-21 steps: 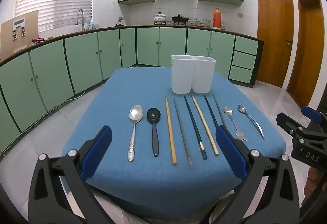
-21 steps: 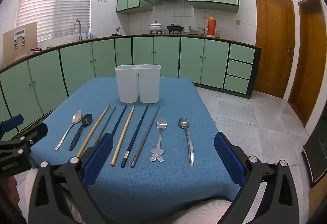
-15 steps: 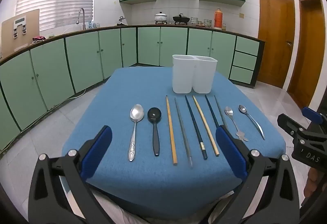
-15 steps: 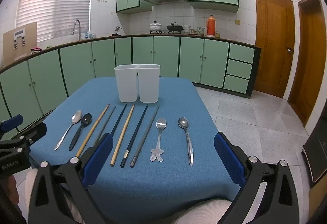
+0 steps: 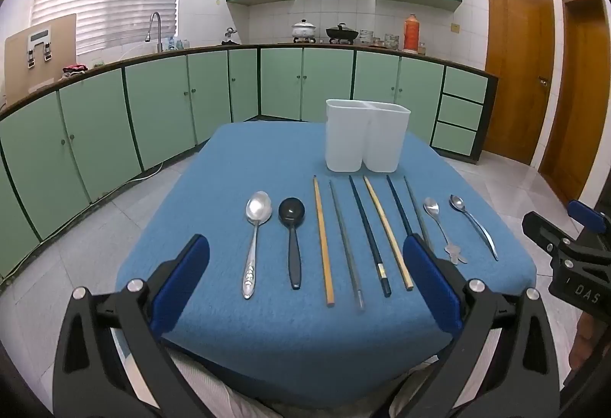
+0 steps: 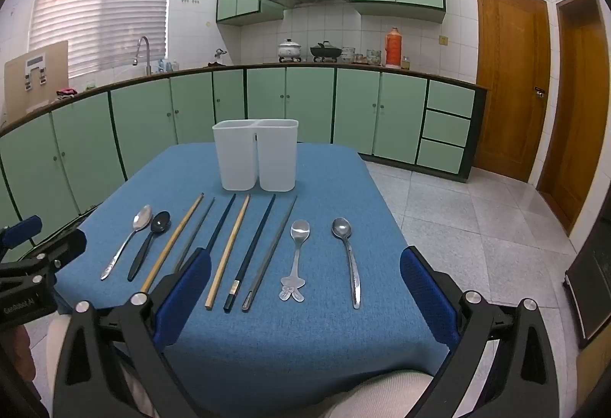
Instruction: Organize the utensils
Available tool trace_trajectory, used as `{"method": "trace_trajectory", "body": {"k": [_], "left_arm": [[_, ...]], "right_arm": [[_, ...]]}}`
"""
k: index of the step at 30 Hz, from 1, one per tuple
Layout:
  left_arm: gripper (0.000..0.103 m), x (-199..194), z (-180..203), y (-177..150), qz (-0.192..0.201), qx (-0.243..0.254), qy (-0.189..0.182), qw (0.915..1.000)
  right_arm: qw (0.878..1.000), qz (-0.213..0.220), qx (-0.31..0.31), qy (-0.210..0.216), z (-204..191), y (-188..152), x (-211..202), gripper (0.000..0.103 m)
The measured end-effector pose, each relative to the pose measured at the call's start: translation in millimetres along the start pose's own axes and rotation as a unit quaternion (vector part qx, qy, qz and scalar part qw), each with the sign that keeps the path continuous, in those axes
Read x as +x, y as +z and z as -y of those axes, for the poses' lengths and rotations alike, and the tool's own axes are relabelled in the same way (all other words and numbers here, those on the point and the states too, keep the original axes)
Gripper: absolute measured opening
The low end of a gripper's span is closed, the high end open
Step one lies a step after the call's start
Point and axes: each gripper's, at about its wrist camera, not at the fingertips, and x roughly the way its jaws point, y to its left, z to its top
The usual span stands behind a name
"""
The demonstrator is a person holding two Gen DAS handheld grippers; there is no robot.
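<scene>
Practically nothing has changed over the last moment: every utensil lies where it lay, and both hand-held grippers hang short of the near edge of the blue-covered bench [image 5: 236,158], so the sorting has not begun.

From the left, a silver spoon with a patterned handle [image 5: 255,236] lies beside a black spoon [image 5: 292,238]. Next comes a row of six chopsticks, side by side and apart: a light wooden chopstick [image 5: 323,238], a grey metal chopstick [image 5: 345,242], a dark chopstick with a pale band [image 5: 369,236], another wooden chopstick [image 5: 387,231], a dark blue chopstick [image 5: 399,206] and a thin grey chopstick [image 5: 416,208], whose near ends are hidden behind the left tool's finger in that view. Further right lie a small spoon with a figure-shaped handle end [image 6: 296,257] and a plain steel spoon [image 6: 345,257]. Behind the row, toward the far side of the bench, stands the white two-compartment holder [image 6: 255,154], upright; its insides are not visible, but nothing sticks out of either half.

The left hand-held gripper [image 5: 305,278] is spread as wide as it goes, with nothing between its blue pads. The right hand-held gripper [image 6: 305,284] is equally wide and empty.

With all ten pieces on the cloth, I judge the task to be at its very start; the next step is probably a first pick.
</scene>
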Motion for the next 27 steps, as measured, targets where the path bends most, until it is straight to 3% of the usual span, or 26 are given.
{"method": "trace_trajectory", "body": {"k": [27], "left_arm": [[0.098,-1.4,1.3,0.6,0.0,-0.001,0.0,1.0]], "right_arm": [[1.0,-0.001,0.0,0.0,0.1,0.8,-0.8,0.097]]}}
